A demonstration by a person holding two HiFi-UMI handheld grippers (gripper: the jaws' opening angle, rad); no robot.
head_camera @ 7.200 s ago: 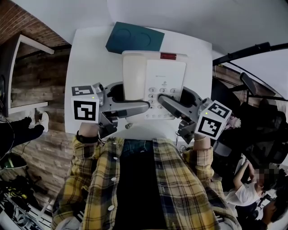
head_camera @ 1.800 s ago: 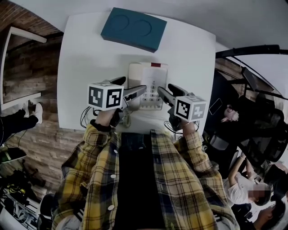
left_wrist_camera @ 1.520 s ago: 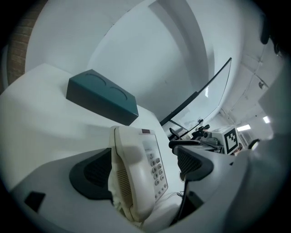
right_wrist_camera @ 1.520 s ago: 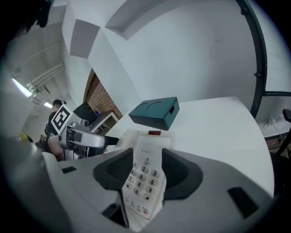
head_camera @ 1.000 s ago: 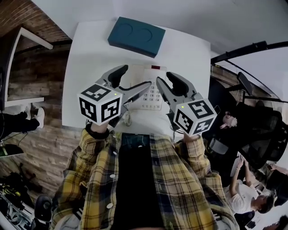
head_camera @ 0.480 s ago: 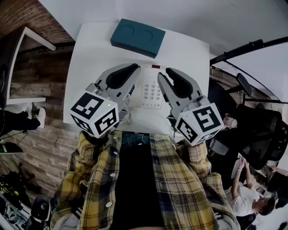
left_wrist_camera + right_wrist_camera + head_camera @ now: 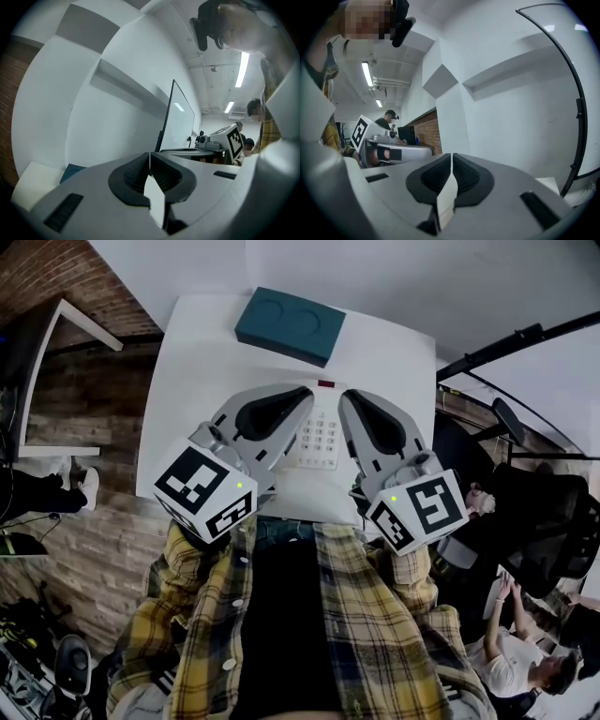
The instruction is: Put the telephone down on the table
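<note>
Over the telephone (image 7: 319,439) on the table (image 7: 202,362), left gripper (image 7: 149,159) and right gripper (image 7: 452,161) jaws meet, empty.

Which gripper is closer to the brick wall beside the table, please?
Left. The left gripper hangs over the telephone's side facing the brick wall; the right gripper hangs over its far side.

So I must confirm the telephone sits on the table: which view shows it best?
The head view: the telephone lies keypad up on the white table, its sides covered by the left hand-held gripper and the right hand-held gripper. Both gripper views look level at walls and show nothing of it.
</note>
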